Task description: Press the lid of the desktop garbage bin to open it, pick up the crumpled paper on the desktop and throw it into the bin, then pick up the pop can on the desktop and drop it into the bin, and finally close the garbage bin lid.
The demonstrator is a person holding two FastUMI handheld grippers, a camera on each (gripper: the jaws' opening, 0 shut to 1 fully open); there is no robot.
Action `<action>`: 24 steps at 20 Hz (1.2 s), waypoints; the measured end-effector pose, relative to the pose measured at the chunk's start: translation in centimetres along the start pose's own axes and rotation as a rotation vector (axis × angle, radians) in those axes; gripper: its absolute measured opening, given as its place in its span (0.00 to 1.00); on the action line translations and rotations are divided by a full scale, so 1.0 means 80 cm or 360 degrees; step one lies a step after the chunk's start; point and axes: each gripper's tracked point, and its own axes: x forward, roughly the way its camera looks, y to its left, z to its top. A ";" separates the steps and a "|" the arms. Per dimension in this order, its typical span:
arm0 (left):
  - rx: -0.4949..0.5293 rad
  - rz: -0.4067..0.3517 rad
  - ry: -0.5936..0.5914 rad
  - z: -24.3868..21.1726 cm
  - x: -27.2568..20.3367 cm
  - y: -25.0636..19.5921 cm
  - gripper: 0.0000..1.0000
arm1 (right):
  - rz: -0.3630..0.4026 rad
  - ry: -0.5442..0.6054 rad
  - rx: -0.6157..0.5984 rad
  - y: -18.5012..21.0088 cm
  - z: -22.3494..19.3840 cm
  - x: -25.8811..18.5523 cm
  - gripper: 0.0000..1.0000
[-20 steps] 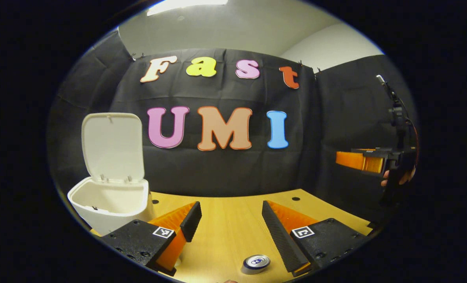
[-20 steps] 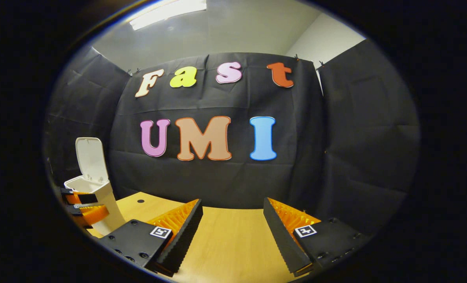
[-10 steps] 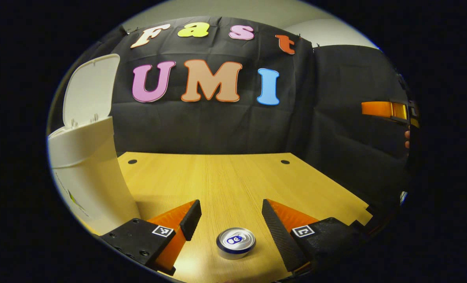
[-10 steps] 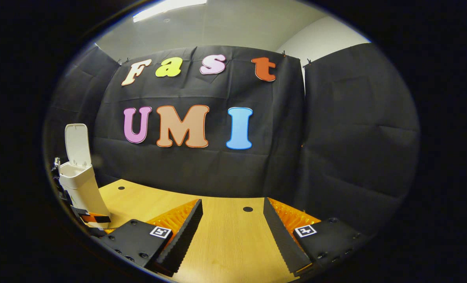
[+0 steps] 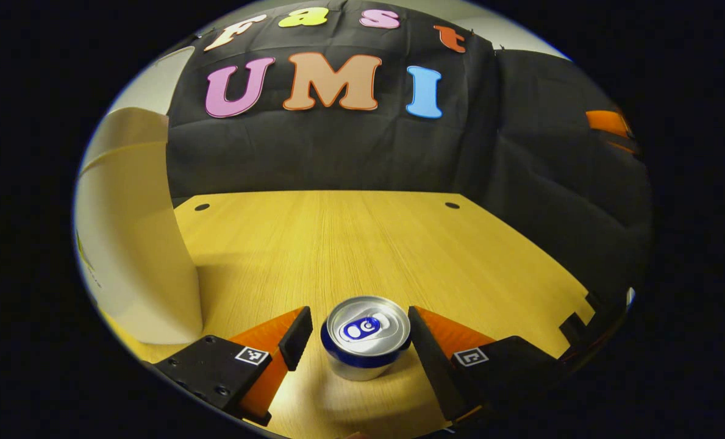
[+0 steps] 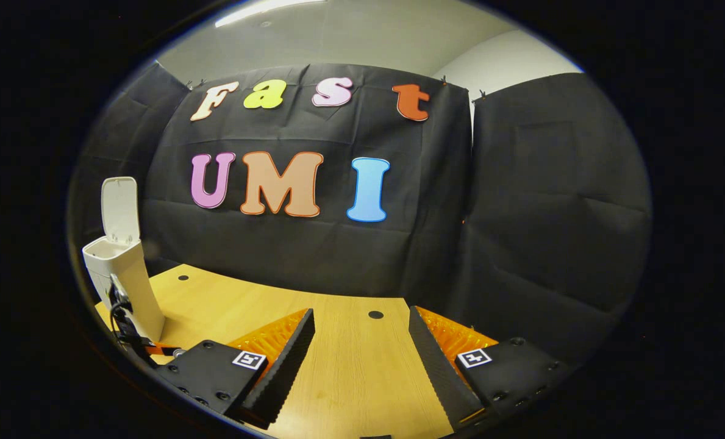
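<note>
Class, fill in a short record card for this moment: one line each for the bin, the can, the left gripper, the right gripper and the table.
bin: white garbage bin, lid up
can: pop can upright on the table, between the left gripper's open fingers, not yet pinched
left gripper: left gripper open, straddling the can
right gripper: right gripper open, holding nothing, above the table
table: wooden table

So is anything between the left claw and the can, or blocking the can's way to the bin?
Nothing visible. The can stands upright between the open left claw's fingers, with bare table from it to the bin. The bin's lid stands open.
</note>
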 end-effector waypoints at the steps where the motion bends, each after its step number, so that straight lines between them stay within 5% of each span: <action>1: 0.0015 0.0007 0.0046 -0.014 0.003 0.001 0.94 | 0.0006 0.0000 -0.0016 0.002 0.000 -0.002 0.98; 3: 0.0027 0.0002 0.0100 -0.026 0.009 0.000 0.95 | 0.0011 0.0004 -0.0047 0.006 -0.003 -0.003 0.98; 4: 0.0020 -0.0012 0.0088 -0.027 0.007 -0.002 0.92 | 0.0011 0.0005 -0.0059 0.006 -0.005 -0.003 0.98; 5: 0.0020 -0.0049 0.0104 -0.024 0.005 -0.007 0.78 | 0.0013 0.0009 -0.0065 0.008 -0.006 -0.004 0.97; 8: 0.0080 -0.0061 0.0043 0.005 -0.006 -0.005 0.76 | 0.0027 0.0011 -0.0067 0.015 -0.007 -0.001 0.98; 16: 0.0134 -0.0064 -0.0333 0.168 -0.047 0.001 0.75 | 0.0126 -0.0030 -0.0010 0.053 0.003 0.017 0.98; 24: 0.0153 0.0055 -0.0747 0.312 -0.121 0.041 0.74 | 0.0217 -0.0058 0.0048 0.079 0.010 0.033 0.98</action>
